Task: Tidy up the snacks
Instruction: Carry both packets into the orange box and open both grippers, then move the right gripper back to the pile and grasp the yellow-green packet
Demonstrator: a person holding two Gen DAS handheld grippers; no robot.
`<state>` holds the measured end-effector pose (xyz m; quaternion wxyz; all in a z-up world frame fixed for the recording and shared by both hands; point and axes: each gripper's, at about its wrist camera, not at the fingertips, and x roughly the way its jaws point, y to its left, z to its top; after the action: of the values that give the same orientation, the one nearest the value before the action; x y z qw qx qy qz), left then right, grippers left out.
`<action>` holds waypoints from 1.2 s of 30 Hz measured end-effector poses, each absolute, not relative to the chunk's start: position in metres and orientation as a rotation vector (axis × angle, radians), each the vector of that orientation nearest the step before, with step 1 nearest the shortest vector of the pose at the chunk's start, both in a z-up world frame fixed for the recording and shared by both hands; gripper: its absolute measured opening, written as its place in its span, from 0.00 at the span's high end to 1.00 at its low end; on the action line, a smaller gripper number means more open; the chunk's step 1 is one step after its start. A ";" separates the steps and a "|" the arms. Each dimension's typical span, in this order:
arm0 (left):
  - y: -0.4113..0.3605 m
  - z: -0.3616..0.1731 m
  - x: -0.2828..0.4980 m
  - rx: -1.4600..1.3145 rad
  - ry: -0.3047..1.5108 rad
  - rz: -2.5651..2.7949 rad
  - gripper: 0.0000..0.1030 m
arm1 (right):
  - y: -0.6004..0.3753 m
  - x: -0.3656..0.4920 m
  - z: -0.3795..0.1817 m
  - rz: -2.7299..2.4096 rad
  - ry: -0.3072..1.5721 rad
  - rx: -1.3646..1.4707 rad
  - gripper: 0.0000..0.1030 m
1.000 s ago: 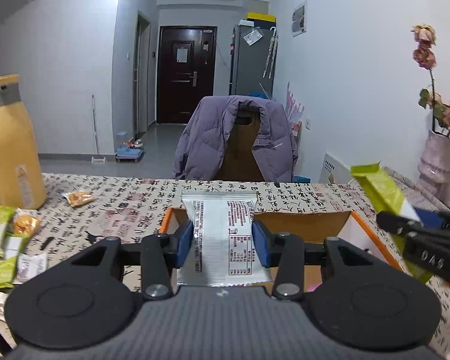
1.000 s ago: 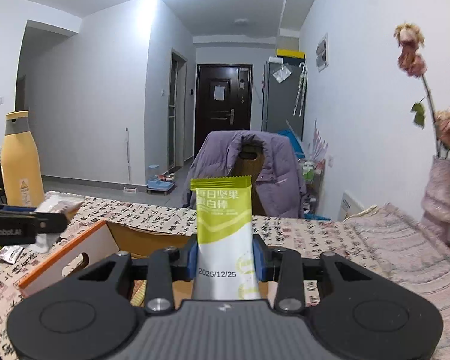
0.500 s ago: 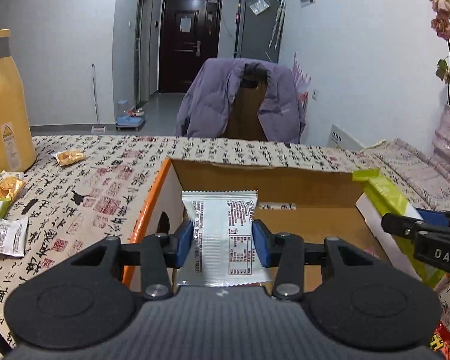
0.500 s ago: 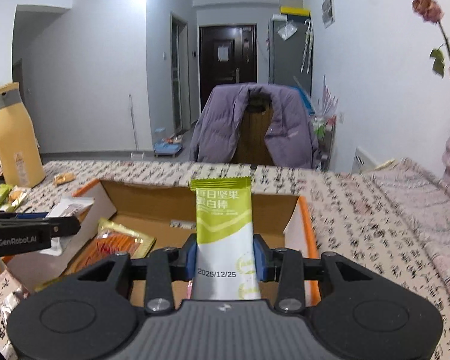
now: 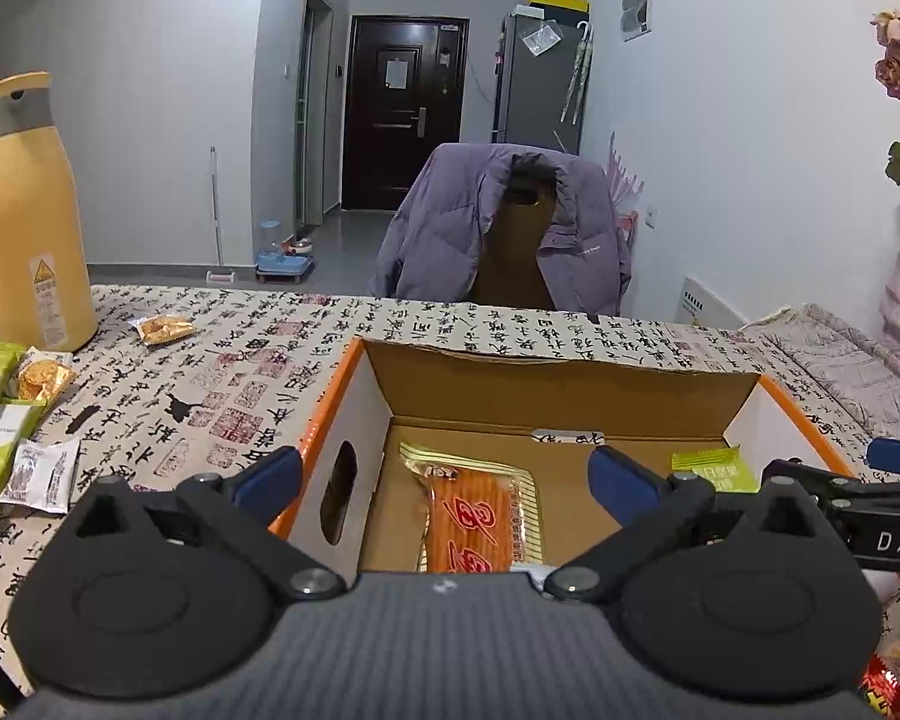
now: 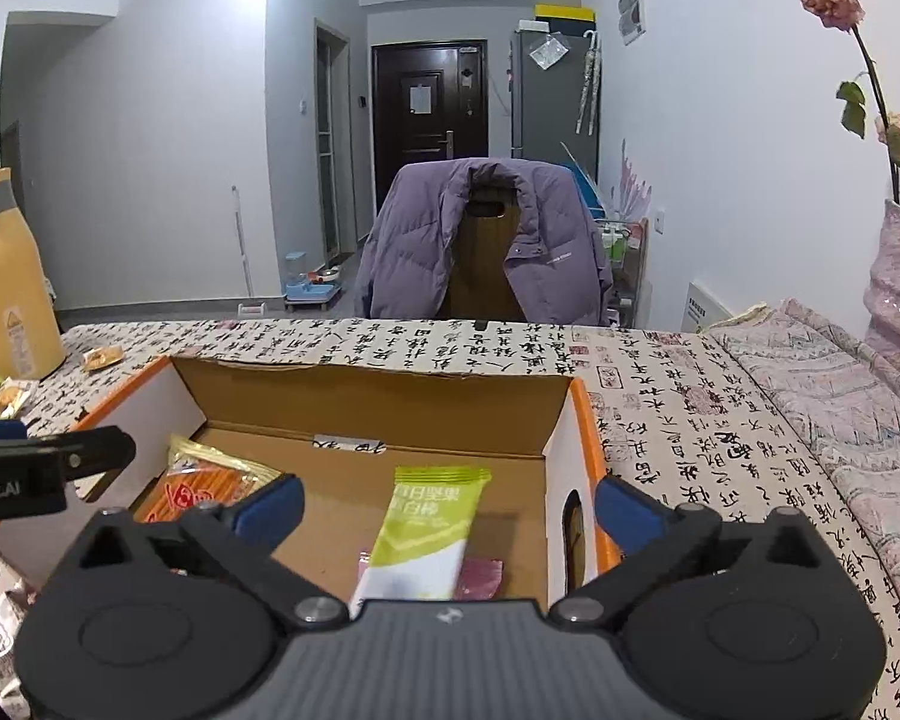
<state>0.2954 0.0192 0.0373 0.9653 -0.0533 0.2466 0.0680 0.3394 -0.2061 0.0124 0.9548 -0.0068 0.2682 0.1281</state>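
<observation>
Both grippers hang over the open box (image 5: 570, 381), which stands on the table (image 5: 258, 360). The left gripper (image 5: 444, 483) is opening its jaws, and nothing is between them. The right gripper (image 6: 447, 504) is opening too; the green bar (image 6: 420, 534) lies below the gap, on the box floor, and the pads do not touch it. Its long axis runs away from the fingers, toward the far wall of the box. An orange pack (image 5: 480, 516) lies under the left gripper.

The snacks that are not yet sorted lie in a heap (image 5: 12, 432) at the left side of the table, beside the yellow bottle (image 5: 27, 216). One small pack (image 5: 163, 329) lies apart, farther back. So the next pick is to the left of the box, and the left gripper is the nearer one, I think. How these packs lie I cannot say well, because they are at the bent edge of the view; the green ones seem to point away from the person.
</observation>
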 end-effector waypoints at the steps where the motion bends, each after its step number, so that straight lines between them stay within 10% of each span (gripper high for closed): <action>1: 0.019 0.037 0.296 -0.110 0.502 0.136 0.00 | -0.207 0.340 0.012 0.257 0.550 -0.010 0.00; 36: 0.022 0.059 0.150 -0.108 0.513 0.090 0.00 | -0.212 0.186 0.041 0.221 0.532 -0.044 0.00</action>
<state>0.1502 0.0220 0.0592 0.9649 -0.0534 0.2533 0.0443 0.1856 -0.2116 0.0408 0.9586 -0.0215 0.2623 0.1089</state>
